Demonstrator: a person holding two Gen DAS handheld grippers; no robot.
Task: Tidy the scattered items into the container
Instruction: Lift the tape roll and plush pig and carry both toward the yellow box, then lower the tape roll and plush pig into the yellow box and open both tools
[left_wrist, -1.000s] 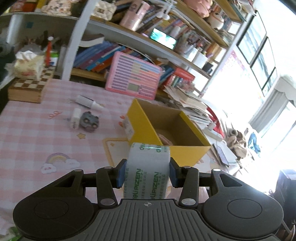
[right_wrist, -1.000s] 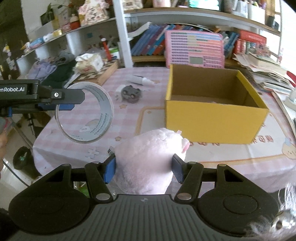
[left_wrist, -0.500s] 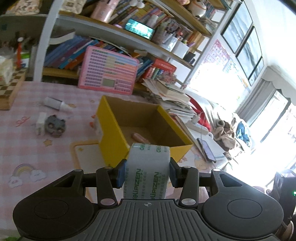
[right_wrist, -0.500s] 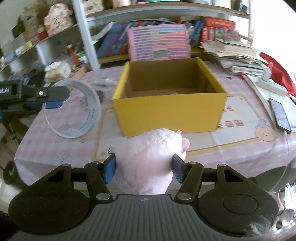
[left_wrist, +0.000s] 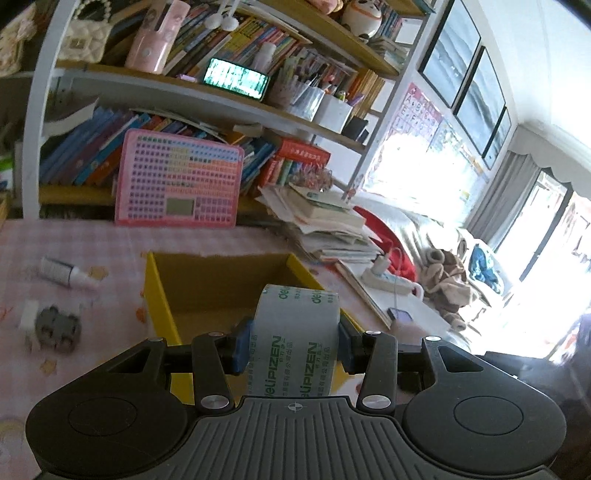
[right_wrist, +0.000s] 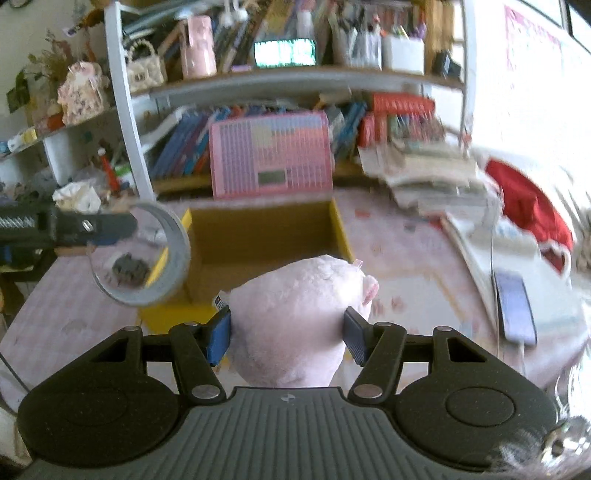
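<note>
Two loads have reached the yellow box: your left gripper clamps the tape roll over its opening, your right gripper squeezes the pink plush toy at its near wall. Release next.

Each camera sits just behind its own gripper and looks forward along the fingers, down at a slant onto the table from close above. Both face the yellow box and the bookshelf beyond it; the right view also catches the left gripper at its left edge
</note>
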